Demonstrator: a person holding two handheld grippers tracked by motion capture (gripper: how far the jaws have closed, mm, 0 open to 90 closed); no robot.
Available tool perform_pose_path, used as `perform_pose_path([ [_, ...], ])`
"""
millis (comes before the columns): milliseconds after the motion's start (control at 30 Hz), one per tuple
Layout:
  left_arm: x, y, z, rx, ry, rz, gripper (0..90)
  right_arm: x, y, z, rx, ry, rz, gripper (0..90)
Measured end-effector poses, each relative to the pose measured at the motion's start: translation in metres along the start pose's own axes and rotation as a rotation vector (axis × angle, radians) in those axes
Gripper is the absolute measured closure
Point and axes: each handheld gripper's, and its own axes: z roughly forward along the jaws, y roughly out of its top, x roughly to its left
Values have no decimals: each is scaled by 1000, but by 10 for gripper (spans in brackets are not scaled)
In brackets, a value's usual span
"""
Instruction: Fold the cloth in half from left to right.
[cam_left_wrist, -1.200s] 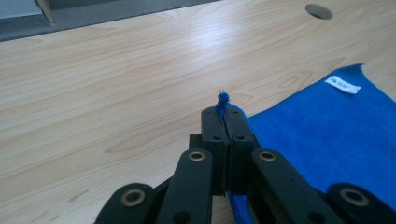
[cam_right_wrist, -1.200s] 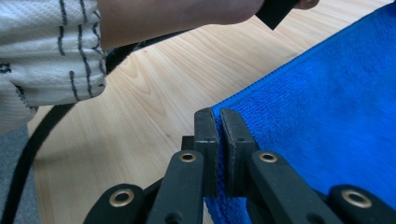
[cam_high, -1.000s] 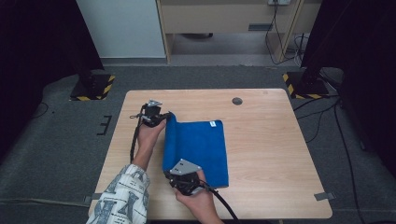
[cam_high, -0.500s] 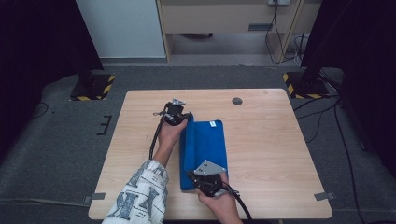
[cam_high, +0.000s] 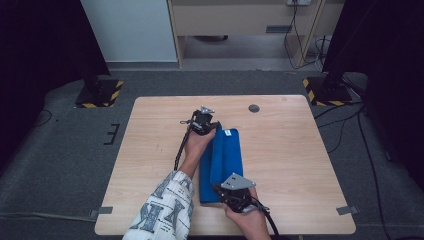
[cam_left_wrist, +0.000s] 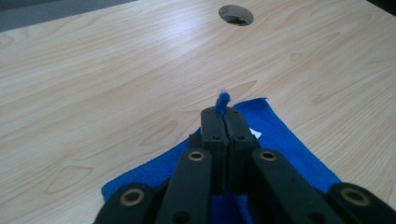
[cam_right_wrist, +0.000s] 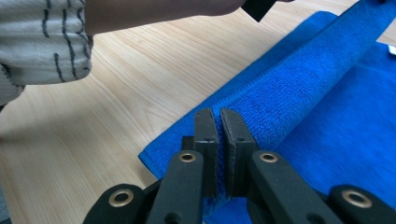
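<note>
A blue towel (cam_high: 227, 157) lies folded lengthwise at the middle of the wooden table (cam_high: 300, 150), with its left part lifted into a ridge. My left gripper (cam_high: 210, 127) is at the towel's far left corner. In the left gripper view it (cam_left_wrist: 223, 114) is shut on that corner, and a blue tuft pokes out past the jaws above the towel (cam_left_wrist: 285, 140). My right gripper (cam_high: 222, 192) is at the near end. In the right gripper view it (cam_right_wrist: 217, 116) is shut on the raised edge of the towel (cam_right_wrist: 317, 88).
A round cable hole (cam_high: 254, 108) sits at the table's far side, also seen as the hole (cam_left_wrist: 236, 14) ahead of the left jaws. A patterned sleeve (cam_right_wrist: 42, 37) crosses the near left. Black stands with yellow-striped bases (cam_high: 97, 95) flank the table on the floor.
Both grippers have carried the towel's left edge to the right. The towel, spread wide a second ago, now shows as a narrower strip with a raised fold.
</note>
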Motion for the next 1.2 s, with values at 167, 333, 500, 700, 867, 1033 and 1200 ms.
perform_pose_path([
  [167,-8,3,9,10,-2,17,883,-7,-6,-6,12,-15,1,862],
  [333,-11,8,12,6,1,9,883,-13,-8,-7,18,-25,9,860],
  [500,-15,13,15,-7,6,13,883,-18,-8,-9,18,-34,19,854],
  [700,-18,8,26,26,5,16,883,-24,-12,-12,35,-35,27,852],
  [867,-20,7,31,37,8,10,883,-26,-15,-13,44,-26,33,850],
  [1033,-21,5,36,51,-3,5,876,-29,-18,-11,54,-19,43,836],
  [1200,-22,5,36,27,-7,-4,678,-30,-20,-9,93,-15,12,694],
])
